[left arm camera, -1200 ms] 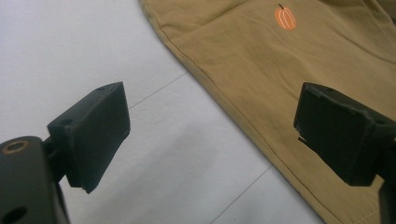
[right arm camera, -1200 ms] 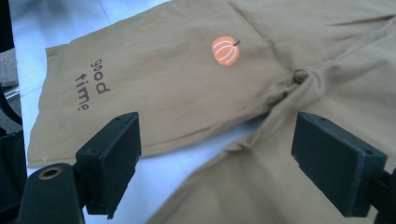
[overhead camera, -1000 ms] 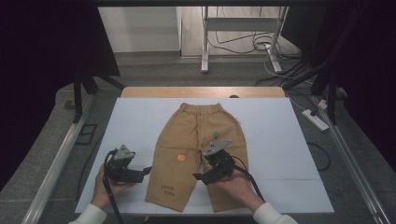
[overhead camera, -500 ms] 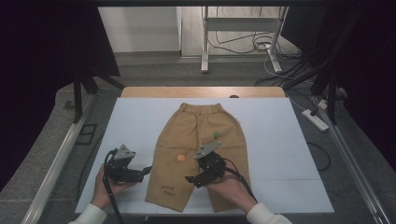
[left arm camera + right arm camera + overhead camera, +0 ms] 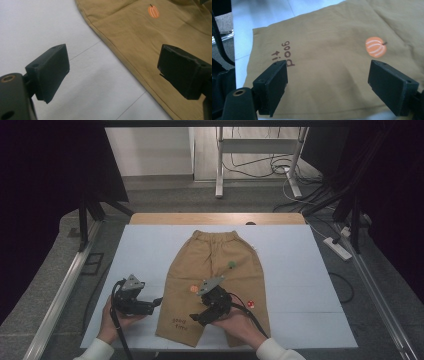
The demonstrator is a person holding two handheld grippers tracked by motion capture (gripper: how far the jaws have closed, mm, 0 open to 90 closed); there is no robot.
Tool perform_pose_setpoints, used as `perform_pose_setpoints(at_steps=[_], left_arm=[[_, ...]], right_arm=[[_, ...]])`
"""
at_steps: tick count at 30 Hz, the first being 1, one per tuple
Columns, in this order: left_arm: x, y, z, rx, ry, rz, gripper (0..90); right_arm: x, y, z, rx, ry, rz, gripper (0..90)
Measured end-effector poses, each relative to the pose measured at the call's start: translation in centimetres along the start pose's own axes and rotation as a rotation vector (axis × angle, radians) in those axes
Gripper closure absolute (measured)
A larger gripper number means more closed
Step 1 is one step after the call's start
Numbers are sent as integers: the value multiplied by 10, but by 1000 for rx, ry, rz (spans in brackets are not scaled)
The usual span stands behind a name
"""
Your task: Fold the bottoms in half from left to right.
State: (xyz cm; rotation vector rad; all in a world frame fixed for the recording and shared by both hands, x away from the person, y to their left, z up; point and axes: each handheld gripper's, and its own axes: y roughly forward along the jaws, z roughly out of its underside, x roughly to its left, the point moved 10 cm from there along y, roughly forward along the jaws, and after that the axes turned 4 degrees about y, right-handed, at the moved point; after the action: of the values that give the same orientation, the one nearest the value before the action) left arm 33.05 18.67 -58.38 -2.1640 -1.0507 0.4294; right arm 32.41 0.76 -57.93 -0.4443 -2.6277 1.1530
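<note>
Near edge of the desk (image 5: 150, 245): left gripper (image 5: 156, 302) and right gripper (image 5: 195, 317), jaws wide and empty, poised over one leg of the tan trousers (image 5: 215, 265) spread flat mid-desk, waistband farthest; next, presumably, pinching the hem.

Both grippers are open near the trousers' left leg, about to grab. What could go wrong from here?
1. The right gripper hovers open over flat cloth of the trousers, inside the hem; closing there may pinch one layer or nothing.
2. The left gripper straddles the side seam, one jaw over the white table cover; it could catch the cover or miss the edge.
3. Uneven grips may bunch the leg near the pumpkin print.
</note>
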Motion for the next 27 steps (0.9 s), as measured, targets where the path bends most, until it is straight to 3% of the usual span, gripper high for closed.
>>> perform_pose_setpoints(at_steps=[16,23,27], left_arm=[[-1,1,-4,-9,-7,9,104],[2,0,-4,-9,-9,-8,104],[1,0,-3,-12,-16,5,107]], right_arm=[[28,22,-12,22,-50,-48,165],[44,40,-16,42,-80,-80,165],[54,48,-18,56,-106,-87,165]])
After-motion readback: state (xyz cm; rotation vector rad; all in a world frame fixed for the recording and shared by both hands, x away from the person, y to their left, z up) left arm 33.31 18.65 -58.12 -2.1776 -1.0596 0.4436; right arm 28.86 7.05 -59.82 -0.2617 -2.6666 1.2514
